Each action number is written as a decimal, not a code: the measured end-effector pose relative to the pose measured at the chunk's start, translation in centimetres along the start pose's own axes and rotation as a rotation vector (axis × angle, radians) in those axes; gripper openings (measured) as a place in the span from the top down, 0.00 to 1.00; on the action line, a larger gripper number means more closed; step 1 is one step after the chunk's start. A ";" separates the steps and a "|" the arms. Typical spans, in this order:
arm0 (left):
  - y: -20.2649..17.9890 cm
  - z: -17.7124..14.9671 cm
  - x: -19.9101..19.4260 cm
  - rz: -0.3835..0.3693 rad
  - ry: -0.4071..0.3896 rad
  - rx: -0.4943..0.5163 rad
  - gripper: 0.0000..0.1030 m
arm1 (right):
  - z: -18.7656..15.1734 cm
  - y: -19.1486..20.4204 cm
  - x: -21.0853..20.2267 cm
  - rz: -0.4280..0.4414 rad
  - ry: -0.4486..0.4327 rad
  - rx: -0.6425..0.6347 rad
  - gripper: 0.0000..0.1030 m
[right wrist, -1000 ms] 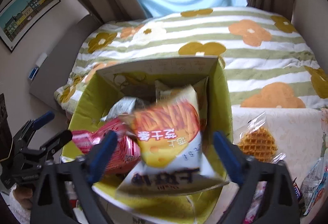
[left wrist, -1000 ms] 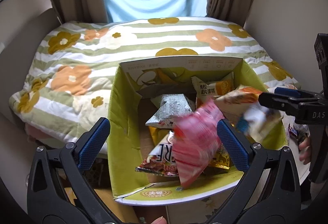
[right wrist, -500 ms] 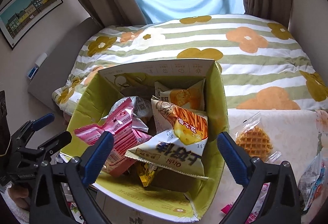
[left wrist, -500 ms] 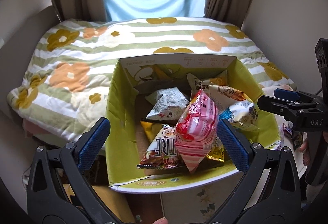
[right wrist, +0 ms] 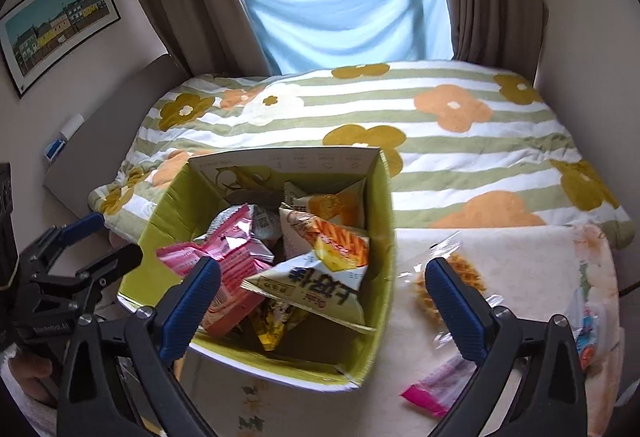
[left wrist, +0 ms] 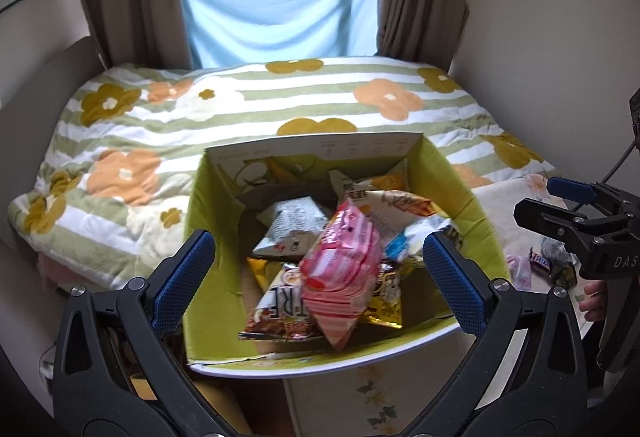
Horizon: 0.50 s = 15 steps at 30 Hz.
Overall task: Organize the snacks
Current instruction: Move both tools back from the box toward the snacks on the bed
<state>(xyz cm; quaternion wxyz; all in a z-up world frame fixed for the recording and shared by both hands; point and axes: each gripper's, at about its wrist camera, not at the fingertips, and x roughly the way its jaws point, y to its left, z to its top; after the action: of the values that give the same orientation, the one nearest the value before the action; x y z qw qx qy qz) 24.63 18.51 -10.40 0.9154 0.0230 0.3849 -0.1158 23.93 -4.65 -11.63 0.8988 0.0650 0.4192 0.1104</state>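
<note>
Beside bed, green box point(left wrist: 208, 237) sits open-topped, so packets drop straight in. Pink packet point(left wrist: 340, 273) lies on top of heap, leaning on brown packet point(left wrist: 280, 309); white-and-orange chip bag point(right wrist: 320, 269) slumped against right wall. Loose snacks on table point(right wrist: 532, 261) right of box, not yet boxed: waffle point(right wrist: 464, 277), small pink sachet point(right wrist: 436, 389).

Left tongs point(left wrist: 316, 277): spread wide, empty, poised over box, touching nothing.
Right tongs point(right wrist: 324, 305): spread wide, empty, straddling box's right wall, near waffle.
</note>
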 end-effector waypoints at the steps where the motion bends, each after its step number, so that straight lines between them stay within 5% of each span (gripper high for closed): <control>1: -0.5 0.0 -0.1 -0.005 -0.003 0.001 0.00 | -0.2 -0.5 -0.6 -0.012 -0.011 -0.001 0.01; 15: -13.1 -1.5 -0.2 -0.033 0.006 0.035 0.00 | -3.7 -10.6 -7.4 -0.091 -0.069 -0.007 0.01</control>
<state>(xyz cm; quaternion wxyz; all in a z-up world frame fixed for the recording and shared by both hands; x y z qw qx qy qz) 20.42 6.04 -10.69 0.9116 0.0329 0.3860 -0.1378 18.01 -16.71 -10.76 0.9171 0.0467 0.3900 0.0686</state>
